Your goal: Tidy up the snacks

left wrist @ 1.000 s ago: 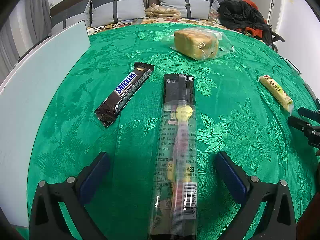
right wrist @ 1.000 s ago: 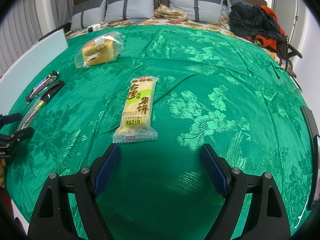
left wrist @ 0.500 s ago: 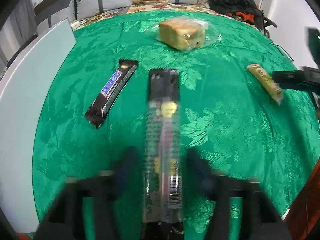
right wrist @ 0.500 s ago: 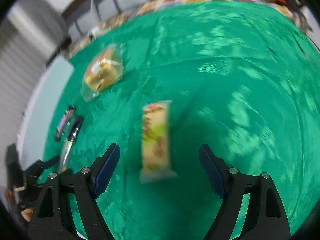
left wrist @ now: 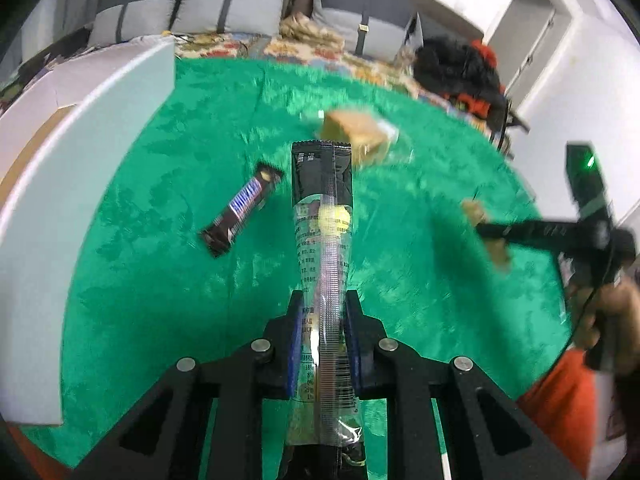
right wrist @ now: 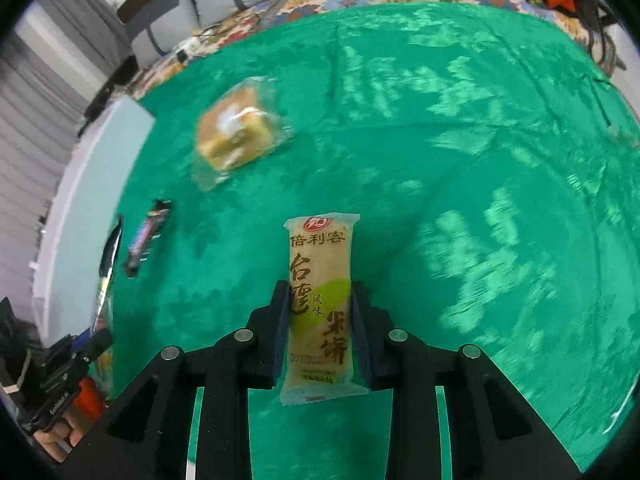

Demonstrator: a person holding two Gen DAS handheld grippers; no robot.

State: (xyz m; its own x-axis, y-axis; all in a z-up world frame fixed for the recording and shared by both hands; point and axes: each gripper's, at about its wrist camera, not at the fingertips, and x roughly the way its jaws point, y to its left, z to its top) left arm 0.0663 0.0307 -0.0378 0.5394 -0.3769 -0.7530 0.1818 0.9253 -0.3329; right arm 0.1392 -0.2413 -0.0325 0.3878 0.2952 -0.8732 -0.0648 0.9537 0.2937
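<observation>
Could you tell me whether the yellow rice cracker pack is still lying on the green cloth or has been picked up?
Picked up: the right gripper is closing on the cracker pack, which juts out clear of the cloth.

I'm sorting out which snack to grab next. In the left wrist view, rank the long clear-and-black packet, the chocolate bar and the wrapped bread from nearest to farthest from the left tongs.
1. Long clear-and-black packet: clamped in the left tongs, centre.
2. Chocolate bar: on the cloth, up and to the left.
3. Wrapped bread: farthest, beyond the packet's far end, slightly right.
</observation>
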